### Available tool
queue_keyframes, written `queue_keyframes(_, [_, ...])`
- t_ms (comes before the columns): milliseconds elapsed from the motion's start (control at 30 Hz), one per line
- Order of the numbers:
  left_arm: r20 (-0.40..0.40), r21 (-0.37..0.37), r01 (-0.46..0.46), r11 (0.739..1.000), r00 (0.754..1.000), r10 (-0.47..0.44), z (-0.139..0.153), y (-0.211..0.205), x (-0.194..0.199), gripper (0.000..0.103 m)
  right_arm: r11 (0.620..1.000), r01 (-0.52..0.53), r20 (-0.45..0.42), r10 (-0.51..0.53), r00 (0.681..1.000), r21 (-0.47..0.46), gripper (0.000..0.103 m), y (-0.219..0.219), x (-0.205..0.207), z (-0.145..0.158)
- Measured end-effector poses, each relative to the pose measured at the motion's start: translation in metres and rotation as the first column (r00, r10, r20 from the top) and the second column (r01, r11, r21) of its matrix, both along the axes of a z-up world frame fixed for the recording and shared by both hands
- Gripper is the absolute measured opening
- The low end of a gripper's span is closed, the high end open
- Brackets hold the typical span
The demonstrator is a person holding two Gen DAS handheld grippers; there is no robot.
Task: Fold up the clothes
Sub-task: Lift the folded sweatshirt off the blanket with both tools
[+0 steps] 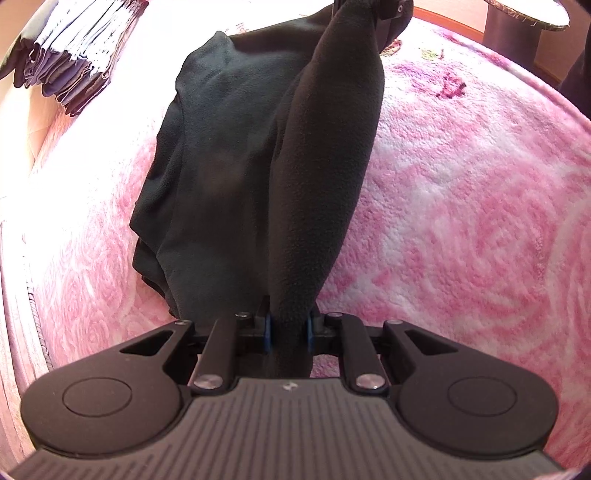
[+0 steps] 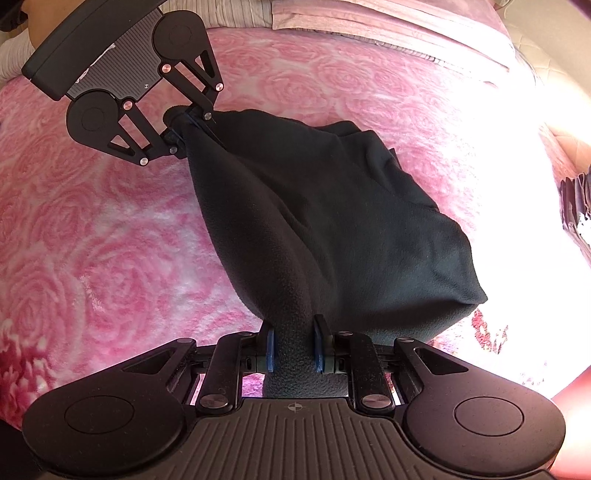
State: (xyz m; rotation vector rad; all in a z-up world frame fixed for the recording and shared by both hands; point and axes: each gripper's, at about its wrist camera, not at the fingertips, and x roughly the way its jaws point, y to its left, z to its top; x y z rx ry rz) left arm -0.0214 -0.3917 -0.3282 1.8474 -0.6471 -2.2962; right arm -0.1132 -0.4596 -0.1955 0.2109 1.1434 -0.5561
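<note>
A dark fleece garment [image 1: 236, 155] hangs stretched between my two grippers above a pink rose-patterned blanket [image 1: 461, 221]. My left gripper [image 1: 289, 326] is shut on one bunched end of it. My right gripper [image 2: 294, 349] is shut on the other end of the garment [image 2: 332, 206]. In the right wrist view the left gripper [image 2: 184, 125] shows at the upper left, clamped on the cloth. In the left wrist view the right gripper [image 1: 384, 11] shows at the top edge, partly hidden. The garment's lower part sags onto the blanket.
A stack of folded grey clothes [image 1: 74, 55] lies at the far left of the blanket; it also shows in the right wrist view [image 2: 576, 206] at the right edge. A dark post [image 1: 513, 26] stands beyond the blanket. Striped bedding [image 2: 369, 18] lies past the blanket's edge.
</note>
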Motion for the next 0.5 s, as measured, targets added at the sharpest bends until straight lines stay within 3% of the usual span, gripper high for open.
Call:
queue_keyframes(100, [-0.006,0.012,-0.012,1.0,1.0,0.012,0.0,-0.001,0.0,0.013,1.0,-0.002,-0.003,0.002,1.0,-0.011,0.019,0.002,-0.001,-0.002])
queue_keyframes(167, [-0.013,0.023,-0.023,0.999,1.0,0.024,0.001,-0.002,-0.001,0.012,0.999,-0.022,-0.026,0.021,0.999,-0.041,0.025,0.007,0.001,-0.004])
queue_keyframes(267, [-0.026,0.067,-0.071,0.995,0.997,0.073,0.003,-0.009,-0.002,0.012,0.992,-0.06,-0.091,0.05,0.995,-0.112,0.052,0.023,0.004,-0.014])
queue_keyframes(467, [-0.057,0.153,-0.15,0.977,0.985,0.161,0.019,-0.025,-0.004,0.012,0.975,-0.118,-0.135,0.094,0.986,-0.186,0.057,0.053,0.016,-0.036])
queue_keyframes(500, [-0.058,0.16,-0.148,0.976,0.986,0.159,0.021,-0.026,-0.005,0.012,0.971,-0.131,-0.142,0.104,0.985,-0.198,0.064,0.056,0.021,-0.041])
